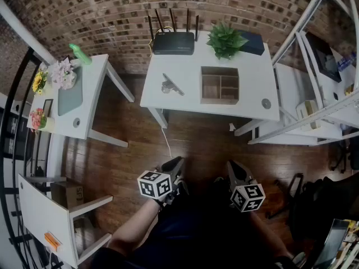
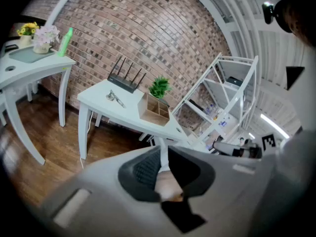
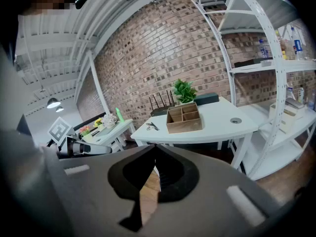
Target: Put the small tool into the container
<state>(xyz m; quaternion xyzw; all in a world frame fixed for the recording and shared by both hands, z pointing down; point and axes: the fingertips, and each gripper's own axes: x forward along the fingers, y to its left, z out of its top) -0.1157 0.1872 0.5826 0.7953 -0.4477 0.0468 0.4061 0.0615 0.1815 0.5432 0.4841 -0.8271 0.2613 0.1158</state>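
One white desk (image 1: 185,91) carries the wooden container (image 1: 220,85), an open box of compartments; both hand-held grippers hover over the wooden floor (image 1: 134,161), well apart from the container on its near side; the left hand-held gripper (image 1: 175,162) has its jaws almost together, with a thin slit between them and nothing in it; the right hand-held gripper (image 1: 233,167) has its tips meeting, empty too; a black router (image 1: 174,41) stands behind and left of the container, a potted plant (image 1: 226,38) straight behind it; the small tool (image 1: 171,86) lies flat on the desk near the container's left side, outside it.
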